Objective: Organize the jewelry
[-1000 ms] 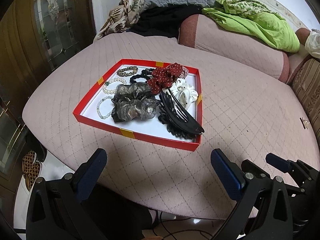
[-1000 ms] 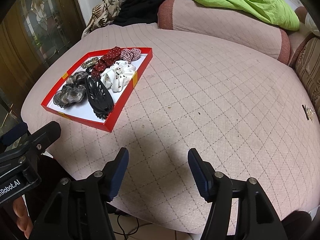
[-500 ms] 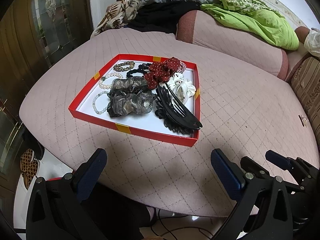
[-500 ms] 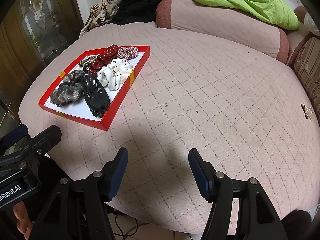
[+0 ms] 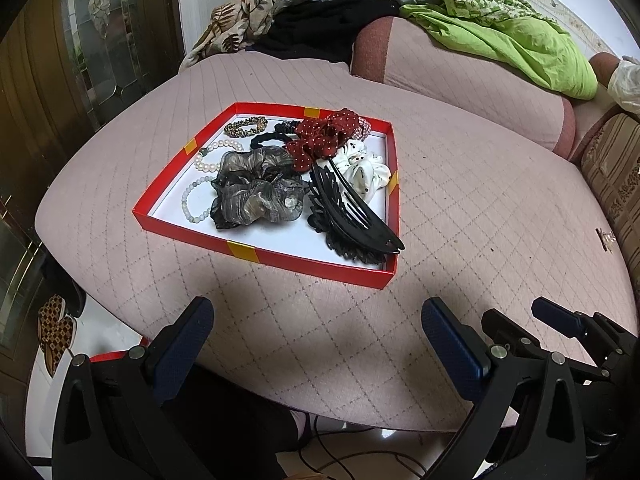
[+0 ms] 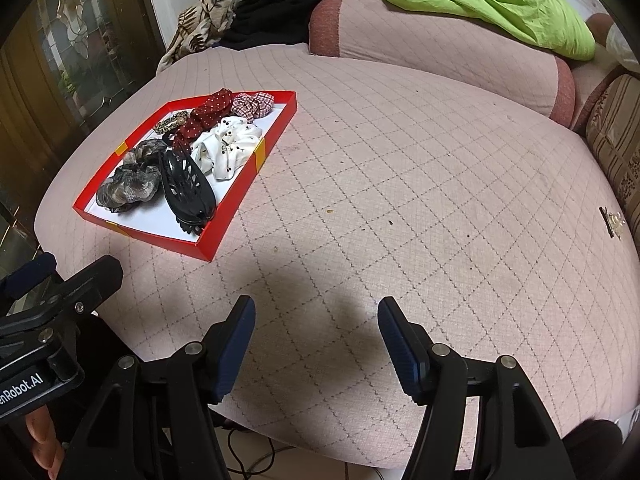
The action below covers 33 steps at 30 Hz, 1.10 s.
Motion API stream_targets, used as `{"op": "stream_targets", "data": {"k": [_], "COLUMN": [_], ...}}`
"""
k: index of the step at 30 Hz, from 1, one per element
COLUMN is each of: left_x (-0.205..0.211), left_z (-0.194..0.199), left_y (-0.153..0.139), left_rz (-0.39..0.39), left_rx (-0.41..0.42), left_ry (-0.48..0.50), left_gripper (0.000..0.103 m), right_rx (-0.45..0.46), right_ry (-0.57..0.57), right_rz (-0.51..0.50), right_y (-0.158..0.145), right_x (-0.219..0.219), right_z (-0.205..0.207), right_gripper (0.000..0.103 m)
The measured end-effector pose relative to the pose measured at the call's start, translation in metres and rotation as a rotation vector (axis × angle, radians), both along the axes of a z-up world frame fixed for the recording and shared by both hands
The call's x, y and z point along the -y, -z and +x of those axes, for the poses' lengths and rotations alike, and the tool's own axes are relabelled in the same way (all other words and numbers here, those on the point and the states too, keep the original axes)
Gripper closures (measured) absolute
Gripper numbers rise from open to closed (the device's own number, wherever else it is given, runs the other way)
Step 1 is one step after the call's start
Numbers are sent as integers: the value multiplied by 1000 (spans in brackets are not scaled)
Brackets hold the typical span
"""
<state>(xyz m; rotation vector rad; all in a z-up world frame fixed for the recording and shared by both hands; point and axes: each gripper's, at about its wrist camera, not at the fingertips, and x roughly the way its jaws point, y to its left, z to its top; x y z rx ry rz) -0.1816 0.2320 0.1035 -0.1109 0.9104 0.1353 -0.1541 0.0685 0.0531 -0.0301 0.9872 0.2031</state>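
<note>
Jewelry in red tray (image 5: 224, 240): beads slippery; scrunchie (image 5: 256, 192) soft, pinch its bulk; black clip (image 5: 352, 220) stiff. Left tongs (image 5: 316, 340), right tongs (image 6: 316, 332) released, empty.

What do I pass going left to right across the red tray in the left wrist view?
Pale bead bracelet → grey organza scrunchie → black hair claw, all inside the red tray.

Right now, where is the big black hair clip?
In the left wrist view, the black hair clip lies in the red tray, at its near right corner, between the grey scrunchie and the white dotted scrunchie.
</note>
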Motion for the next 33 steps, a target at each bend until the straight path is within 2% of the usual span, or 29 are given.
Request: {"op": "stream_targets", "data": {"k": [33], "left_x": [-1], "left_z": [1], "left_y": [9], "left_rz": [0], "left_rx": [-27], "left_ry": [0], "left_gripper": [0], "right_rx": [-3], "right_ry": [0], "right_rz": [-6], "right_y": [5], "right_x": [0], "right_z": [-1], "right_gripper": [33]}}
